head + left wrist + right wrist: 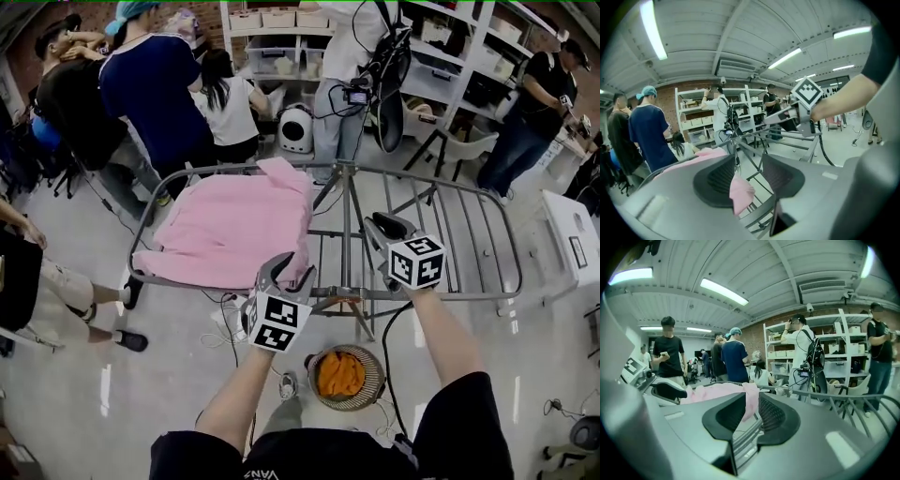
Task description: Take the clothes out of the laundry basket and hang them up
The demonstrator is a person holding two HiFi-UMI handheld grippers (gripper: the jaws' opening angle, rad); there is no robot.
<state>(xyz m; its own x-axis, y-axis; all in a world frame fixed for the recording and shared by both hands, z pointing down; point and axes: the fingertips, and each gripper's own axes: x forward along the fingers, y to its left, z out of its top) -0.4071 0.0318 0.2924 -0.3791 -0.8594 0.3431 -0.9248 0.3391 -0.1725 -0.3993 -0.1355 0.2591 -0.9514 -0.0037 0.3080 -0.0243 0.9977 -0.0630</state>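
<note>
Foreground: right gripper (751, 405) with ribbed dark pads (774, 416) set slightly apart. Through the gap, beyond the pads: hanging corner of a pink garment (717, 392) draped over the grey drying rack (843, 398). Far left: left gripper (669, 391) just beside the garment. Background: white shelving (834, 341) with boxes, person in navy shirt and teal cap (735, 359), person in black T-shirt (669, 352) with a phone, fluorescent strips (724, 291) overhead.

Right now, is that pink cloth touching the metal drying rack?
Touching. The head view shows the pink cloth spread across the drying rack's left half, its edges drooping over the frame.
</note>
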